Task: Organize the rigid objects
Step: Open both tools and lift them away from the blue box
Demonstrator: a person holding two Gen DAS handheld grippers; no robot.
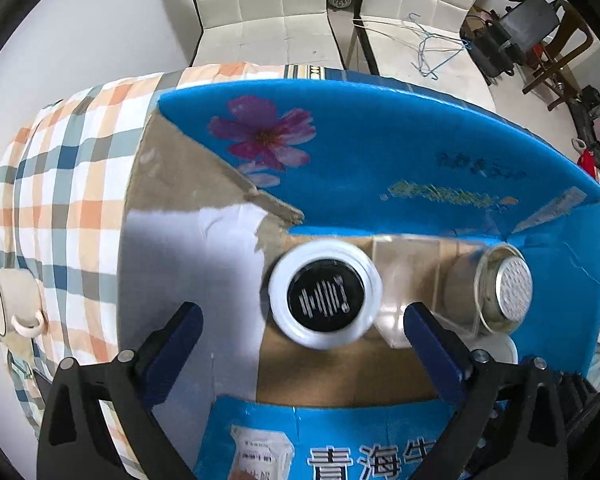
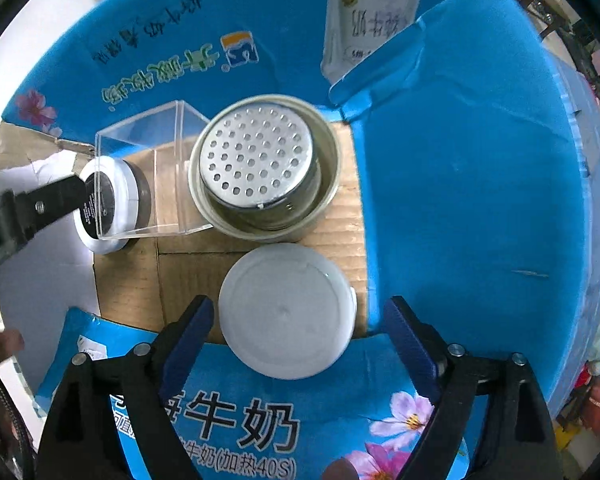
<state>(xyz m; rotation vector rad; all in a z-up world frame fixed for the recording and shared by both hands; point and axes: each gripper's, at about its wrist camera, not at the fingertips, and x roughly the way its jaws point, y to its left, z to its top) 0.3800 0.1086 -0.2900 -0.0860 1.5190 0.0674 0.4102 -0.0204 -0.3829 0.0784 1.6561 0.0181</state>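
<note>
A: Four items sat in the blue carton [image 1: 380, 152] when I checked. Left wrist view first: my left gripper [image 1: 302, 322] pointed down with its jaws spread wide, nothing pinched. The black-capped white jar [image 1: 325, 293] stood on the cardboard floor between the fingers but clear of both pads.

B: How would it handle?

A: Stiff plastic, probably light, smooth sides, so a bit slippery. I'd have taken it across the white collar, below the cap. Beside it lay the clear acrylic box [image 1: 404, 276], looked empty, and the perforated metal lid [image 1: 514, 290] at the right wall. Outside the carton, a white mug [image 1: 10, 300] sat on the checked cloth [image 1: 60, 160].

B: Right wrist?

A: Right gripper [image 2: 298, 330] also pointing down, jaws spread, holding nothing. The white round tub [image 2: 286, 310] sat under it between the fingers, not pressed. Rigid, likely light; grip across the lid's rim. The perforated lid sat in a cream cup [image 2: 332, 160], touching the acrylic box. The jar showed past that box with the left gripper's finger [image 2: 56, 196] over it.

B: Fragile ones?

A: The acrylic, I guessed. Edges could chip.
</note>
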